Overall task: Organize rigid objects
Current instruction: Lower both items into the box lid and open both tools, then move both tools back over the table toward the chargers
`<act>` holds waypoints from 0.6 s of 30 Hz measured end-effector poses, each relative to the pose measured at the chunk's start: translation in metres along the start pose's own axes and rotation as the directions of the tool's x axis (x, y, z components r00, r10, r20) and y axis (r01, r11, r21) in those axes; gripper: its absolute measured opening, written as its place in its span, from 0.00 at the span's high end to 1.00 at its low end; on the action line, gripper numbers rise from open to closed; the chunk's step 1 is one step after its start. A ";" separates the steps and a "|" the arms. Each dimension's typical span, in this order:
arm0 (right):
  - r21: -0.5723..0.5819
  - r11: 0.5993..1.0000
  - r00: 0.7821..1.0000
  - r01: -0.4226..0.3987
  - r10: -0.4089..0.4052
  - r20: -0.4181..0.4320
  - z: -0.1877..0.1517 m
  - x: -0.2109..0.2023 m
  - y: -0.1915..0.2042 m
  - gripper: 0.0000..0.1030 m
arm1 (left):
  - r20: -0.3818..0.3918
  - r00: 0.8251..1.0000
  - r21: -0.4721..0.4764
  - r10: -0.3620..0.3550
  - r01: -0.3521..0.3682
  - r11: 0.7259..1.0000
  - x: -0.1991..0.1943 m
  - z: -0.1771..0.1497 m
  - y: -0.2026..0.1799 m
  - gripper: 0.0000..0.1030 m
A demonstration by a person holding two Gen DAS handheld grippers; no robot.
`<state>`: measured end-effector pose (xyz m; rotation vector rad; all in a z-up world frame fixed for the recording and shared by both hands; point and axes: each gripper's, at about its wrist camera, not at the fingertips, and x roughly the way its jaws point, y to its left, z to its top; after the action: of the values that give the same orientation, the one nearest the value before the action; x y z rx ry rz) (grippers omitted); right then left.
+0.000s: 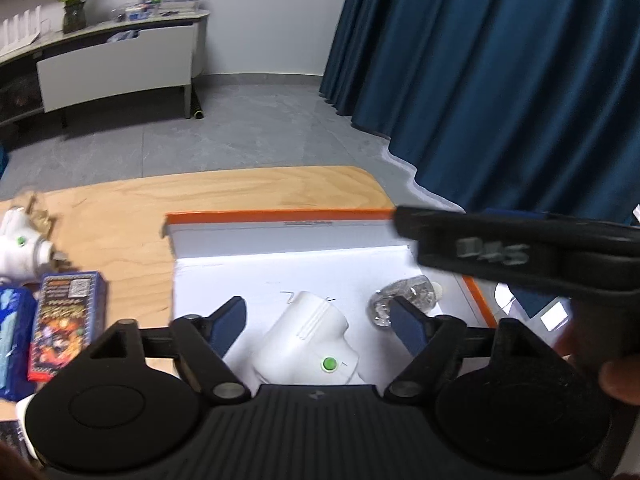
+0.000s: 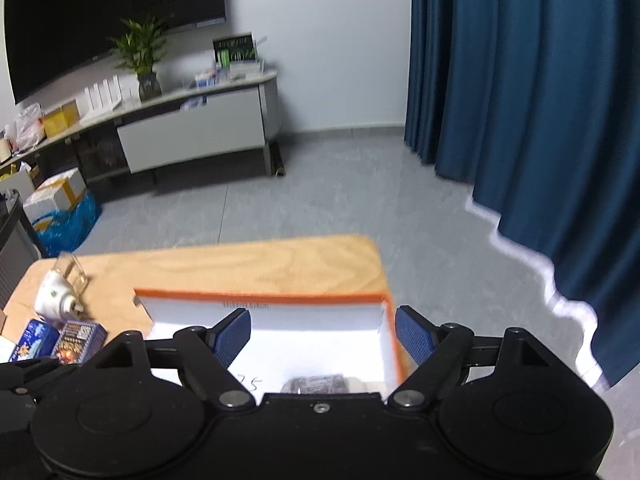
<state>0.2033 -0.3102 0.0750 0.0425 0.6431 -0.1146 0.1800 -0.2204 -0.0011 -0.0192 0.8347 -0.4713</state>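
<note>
A white box with an orange rim (image 1: 280, 213) stands on the wooden table (image 1: 224, 192). In it lies a white handheld device with a green button (image 1: 308, 340), between the fingers of my left gripper (image 1: 318, 324); the blue pads stand apart from it, so the gripper is open. A crushed clear bottle (image 1: 404, 294) lies in the box to the right. My right gripper's black body (image 1: 520, 252) crosses the right side. In the right wrist view the right gripper (image 2: 324, 334) is open and empty over the box (image 2: 260, 294), with the bottle (image 2: 316, 384) below it.
Left of the box lie a second white device (image 1: 20, 244), a colourful card box (image 1: 68, 312) and a blue pack (image 1: 12, 320). The table's far edge drops to a grey floor (image 2: 320, 192). A blue curtain (image 1: 500, 80) hangs at the right, and a sideboard (image 2: 192, 132) stands far left.
</note>
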 end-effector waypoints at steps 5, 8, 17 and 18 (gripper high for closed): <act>0.011 1.000 0.997 0.003 -0.003 0.073 0.003 -0.036 0.006 0.06 | 0.037 0.998 0.003 0.041 -0.041 0.999 -0.041 -0.004 0.006 0.04; 0.014 1.000 0.996 -0.012 0.011 0.084 -0.002 -0.053 0.013 0.04 | 0.040 0.996 0.014 0.083 -0.084 0.996 -0.061 -0.010 0.008 0.00; 0.019 0.998 0.998 -0.054 0.054 0.033 -0.039 -0.074 0.041 0.04 | 0.000 0.984 -0.035 0.175 -0.175 0.984 -0.098 -0.037 0.051 0.00; 0.020 0.997 0.997 -0.068 0.068 0.024 -0.042 -0.075 0.045 0.04 | 0.000 0.983 -0.049 0.184 -0.184 0.982 -0.102 -0.039 0.057 0.00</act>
<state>0.1239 -0.2557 0.0862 0.0828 0.6170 -0.0560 0.1156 -0.1210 0.0337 0.0122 0.8345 -0.2769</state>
